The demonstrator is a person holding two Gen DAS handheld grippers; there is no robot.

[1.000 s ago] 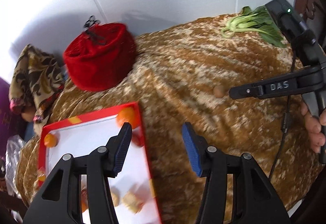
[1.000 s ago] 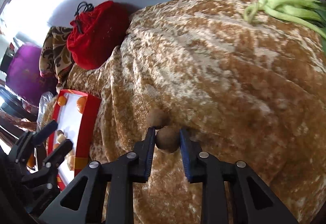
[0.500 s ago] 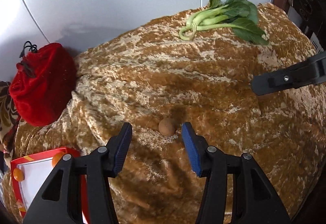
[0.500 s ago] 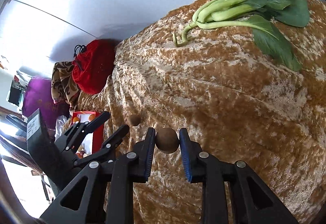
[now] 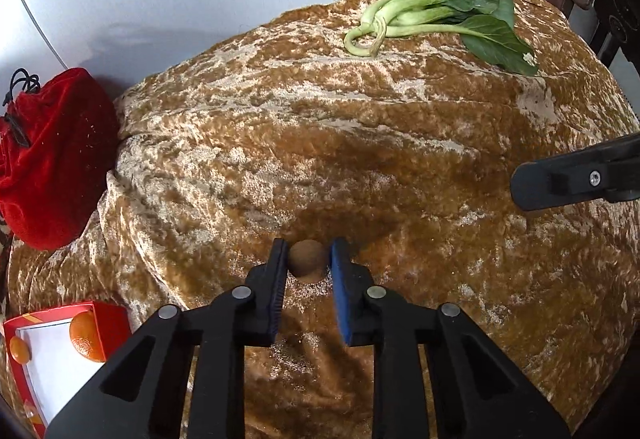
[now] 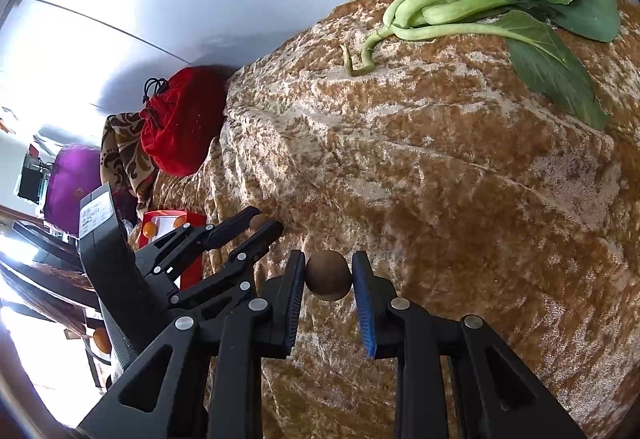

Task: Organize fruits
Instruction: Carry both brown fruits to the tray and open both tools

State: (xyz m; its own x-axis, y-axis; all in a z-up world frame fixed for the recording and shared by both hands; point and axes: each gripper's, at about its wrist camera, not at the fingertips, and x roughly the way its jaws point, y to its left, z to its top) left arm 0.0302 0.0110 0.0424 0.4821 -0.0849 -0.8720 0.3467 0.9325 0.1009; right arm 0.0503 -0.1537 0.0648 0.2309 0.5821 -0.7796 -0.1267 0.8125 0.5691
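Note:
My left gripper (image 5: 307, 259) is shut on a small round brown fruit (image 5: 307, 264) resting on the golden-brown velvet cloth (image 5: 360, 159). My right gripper (image 6: 328, 273) is shut on a second brown fruit (image 6: 329, 276) and holds it above the cloth. In the right wrist view the left gripper (image 6: 262, 225) sits at lower left with its fruit (image 6: 258, 222) between the tips. A red tray (image 5: 104, 319) with a white floor holds an orange (image 5: 85, 335) and a smaller orange fruit (image 5: 19, 349) at lower left.
A bok choy (image 5: 440, 15) lies at the far right of the cloth. A red velvet drawstring pouch (image 5: 48, 159) sits at the left by the white wall. A patterned cloth (image 6: 124, 155) and a purple object (image 6: 70, 183) lie beyond it.
My left gripper swung right from over the tray to the brown fruit and closed on it. My right gripper lifted its fruit and drew back to the right.

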